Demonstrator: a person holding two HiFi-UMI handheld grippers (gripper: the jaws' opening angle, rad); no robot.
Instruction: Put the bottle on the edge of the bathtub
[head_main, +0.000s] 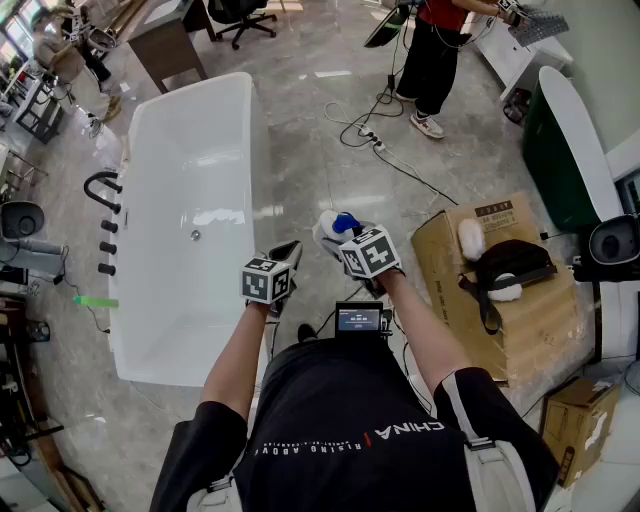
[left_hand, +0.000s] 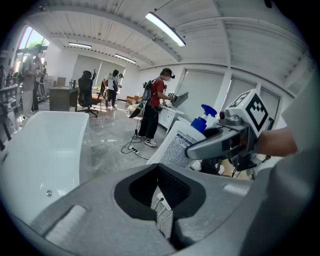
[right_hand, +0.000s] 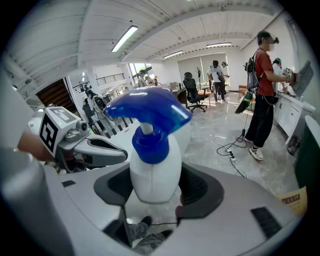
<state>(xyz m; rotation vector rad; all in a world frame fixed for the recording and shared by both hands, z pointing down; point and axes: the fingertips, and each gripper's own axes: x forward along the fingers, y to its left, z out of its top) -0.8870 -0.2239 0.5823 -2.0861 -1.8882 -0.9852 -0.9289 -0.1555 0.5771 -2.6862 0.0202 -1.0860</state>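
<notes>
White plastic bottle (right_hand: 150, 167), blue trigger head uppermost, is clamped by its body between the wide-spread jaws of the right gripper (right_hand: 152, 189). The left gripper (left_hand: 159, 189) has its jaws drawn together, with nothing between them. The bathtub (head_main: 258, 160) rim lies beyond the jaws, to their left. Advised: the bottle should be kept upright, seated flat on the rim, and only then released.

- The bottle (right_hand: 150, 172): white body, bright blue spray head.
- The bathtub (head_main: 190, 150): glossy white.
- The floor (head_main: 330, 150): grey, marbled.
- The marker cube (head_main: 266, 280): black-and-white squares.
- The cardboard box (head_main: 535, 320): plain brown.
- The bystander's top (head_main: 442, 12): red.
</notes>
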